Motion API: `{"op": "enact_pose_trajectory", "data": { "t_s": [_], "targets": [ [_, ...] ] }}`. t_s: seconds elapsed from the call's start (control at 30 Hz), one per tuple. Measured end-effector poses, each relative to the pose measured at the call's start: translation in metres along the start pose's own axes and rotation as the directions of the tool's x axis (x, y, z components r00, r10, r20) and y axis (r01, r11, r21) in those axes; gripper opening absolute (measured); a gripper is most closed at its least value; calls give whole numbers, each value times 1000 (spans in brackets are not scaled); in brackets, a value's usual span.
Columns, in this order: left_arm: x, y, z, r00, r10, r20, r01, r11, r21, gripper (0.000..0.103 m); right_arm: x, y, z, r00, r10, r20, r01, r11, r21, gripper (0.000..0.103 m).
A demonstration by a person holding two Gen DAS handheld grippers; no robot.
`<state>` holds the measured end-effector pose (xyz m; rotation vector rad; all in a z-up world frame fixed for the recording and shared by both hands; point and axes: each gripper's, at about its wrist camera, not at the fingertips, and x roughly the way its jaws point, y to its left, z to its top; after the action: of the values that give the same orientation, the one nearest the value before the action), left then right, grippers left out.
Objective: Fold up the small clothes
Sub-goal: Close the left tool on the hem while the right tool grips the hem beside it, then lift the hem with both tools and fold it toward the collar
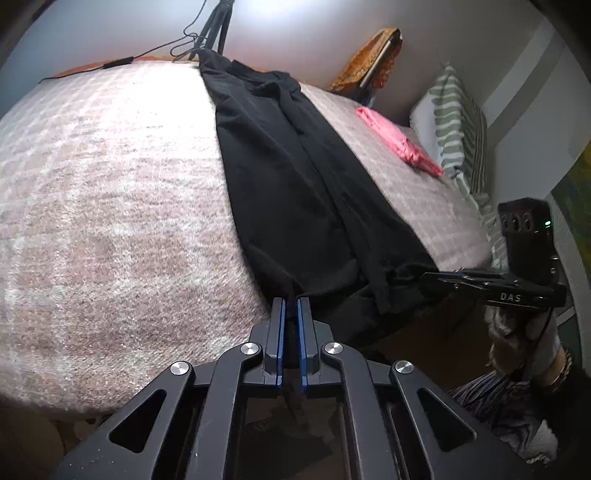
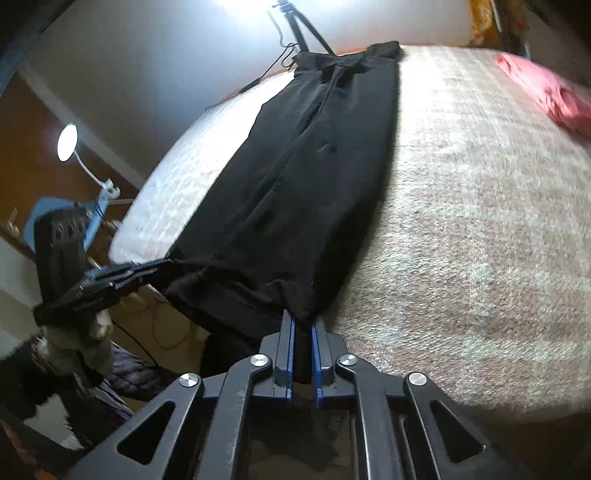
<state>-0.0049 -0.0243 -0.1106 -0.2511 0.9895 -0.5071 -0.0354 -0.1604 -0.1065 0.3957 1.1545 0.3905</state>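
Observation:
A long black garment (image 1: 295, 177) lies stretched lengthwise across a bed covered by a pink blanket (image 1: 110, 203). Its near end hangs over the bed's front edge. My left gripper (image 1: 291, 304) is shut on the near left corner of that end, with black cloth pinched between the blue pads. In the right wrist view the same garment (image 2: 314, 155) runs away from my right gripper (image 2: 303, 323), which is shut on the near right corner. Each gripper also shows from the side in the other's view: the right gripper (image 1: 424, 276) and the left gripper (image 2: 166, 263), both at the cloth's edge.
A folded pink cloth (image 1: 399, 142) lies on the blanket at the right, beside a green striped pillow (image 1: 458, 122). A tripod (image 1: 216, 29) with a cable stands behind the bed's far edge. A round lamp (image 2: 67, 142) glows at the left. A person's hand (image 1: 524, 332) holds the right gripper.

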Motion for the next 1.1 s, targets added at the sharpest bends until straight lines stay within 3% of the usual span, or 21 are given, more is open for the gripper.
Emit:
{"op": "enact_pose_trajectory", "data": {
  "t_s": [0.23,0.53,0.8,1.1],
  "targets": [
    [-6,-3,15,998,-53,29,54,998,-27,4,-18,-10,15,991,107,76,-114,989,92,3],
    [-13,-9,56,994,-77,78,77,997,2,4,-31,-12,50,976,167,142,-187,973,138,3],
    [1,9,94,996,-41,85,43,999,-22,4,-23,-15,94,979,138,152,-159,978,139,3],
    [34,37,130,997,-13,71,20,996,-92,4,7,-44,134,982,111,152,-144,964,223,3]
  ]
}}
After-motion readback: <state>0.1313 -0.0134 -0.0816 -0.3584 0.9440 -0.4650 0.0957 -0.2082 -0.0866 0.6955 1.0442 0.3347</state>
